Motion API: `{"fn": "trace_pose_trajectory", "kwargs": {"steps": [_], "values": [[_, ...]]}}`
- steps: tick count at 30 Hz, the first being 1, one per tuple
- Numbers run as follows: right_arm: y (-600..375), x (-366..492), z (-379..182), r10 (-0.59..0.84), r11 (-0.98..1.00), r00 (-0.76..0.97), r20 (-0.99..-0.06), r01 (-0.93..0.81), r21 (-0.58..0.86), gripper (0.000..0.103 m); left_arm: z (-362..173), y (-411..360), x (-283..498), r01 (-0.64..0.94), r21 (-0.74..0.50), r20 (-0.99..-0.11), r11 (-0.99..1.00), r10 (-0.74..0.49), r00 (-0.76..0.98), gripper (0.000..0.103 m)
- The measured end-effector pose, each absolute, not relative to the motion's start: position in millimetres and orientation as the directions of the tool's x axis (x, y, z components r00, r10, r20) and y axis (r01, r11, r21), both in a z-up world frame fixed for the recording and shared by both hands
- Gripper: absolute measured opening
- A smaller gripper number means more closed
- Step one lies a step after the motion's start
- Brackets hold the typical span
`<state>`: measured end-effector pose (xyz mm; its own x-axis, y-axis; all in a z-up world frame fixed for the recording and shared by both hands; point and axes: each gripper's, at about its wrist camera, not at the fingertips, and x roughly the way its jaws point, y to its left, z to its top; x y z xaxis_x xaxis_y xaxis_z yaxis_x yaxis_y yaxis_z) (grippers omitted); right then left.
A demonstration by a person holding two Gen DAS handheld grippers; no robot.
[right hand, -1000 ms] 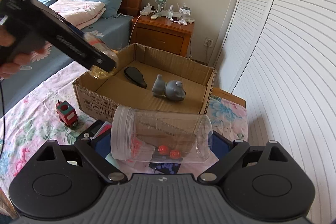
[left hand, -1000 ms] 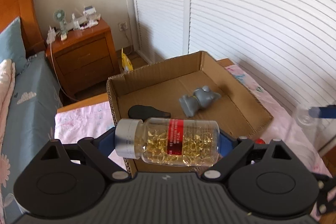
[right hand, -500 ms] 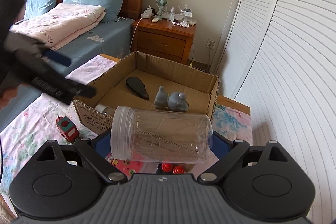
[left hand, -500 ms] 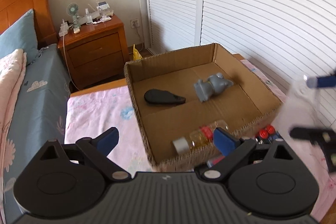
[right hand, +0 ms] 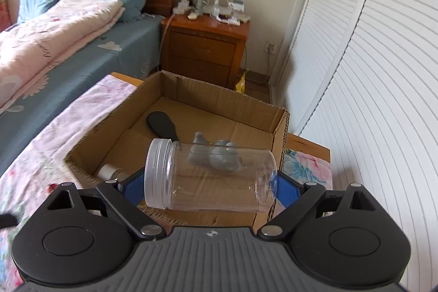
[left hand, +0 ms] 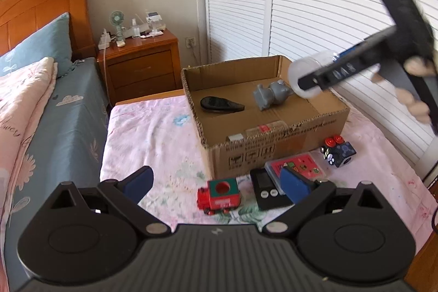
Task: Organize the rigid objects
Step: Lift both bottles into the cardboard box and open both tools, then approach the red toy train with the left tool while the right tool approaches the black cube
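Observation:
A cardboard box (left hand: 273, 152) stands on the pink flowered bed cover. In it lie a grey toy figure (left hand: 271, 93), a black oval object (left hand: 219, 105) and a capsule bottle (left hand: 260, 129) against the near wall. My left gripper (left hand: 216, 184) is open and empty, held back above a red toy train (left hand: 219, 196). My right gripper (right hand: 210, 189) is shut on a clear empty plastic jar (right hand: 210, 177), lying sideways above the box's near right corner (right hand: 279, 127). The jar also shows in the left wrist view (left hand: 306, 78).
In front of the box lie a black timer (left hand: 267, 192), a red card pack (left hand: 298, 164) and a black cube toy with red buttons (left hand: 338, 151). A wooden nightstand (left hand: 139, 64) stands behind. White louvred doors (left hand: 328, 4) lie to the right, the bed (left hand: 41, 114) to the left.
My left gripper let the capsule bottle go into the box, opened and pulled back. My right gripper carried the clear jar forward and over the box.

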<state>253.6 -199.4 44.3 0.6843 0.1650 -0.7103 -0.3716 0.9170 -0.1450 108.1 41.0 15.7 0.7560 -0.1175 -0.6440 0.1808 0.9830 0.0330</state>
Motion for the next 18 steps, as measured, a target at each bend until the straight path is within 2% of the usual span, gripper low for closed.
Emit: {"fn": "trace_pose_trajectory", "kwargs": {"steps": [4,18], "values": [[-200.2,271.1,35.5,0.111,0.934,0.664,-0.739,-0.324,-0.151,0.103,9.0,44.7,105.9,0.163,0.012,-0.655,0.987,-0.115,0.746,0.098],[-204.3,222.8,13.0,0.119,0.949,0.646,-0.754,-0.297,-0.104,0.103,-3.1,59.0,102.4,0.092,-0.04,-0.691,0.995,-0.094,0.717,0.098]]}}
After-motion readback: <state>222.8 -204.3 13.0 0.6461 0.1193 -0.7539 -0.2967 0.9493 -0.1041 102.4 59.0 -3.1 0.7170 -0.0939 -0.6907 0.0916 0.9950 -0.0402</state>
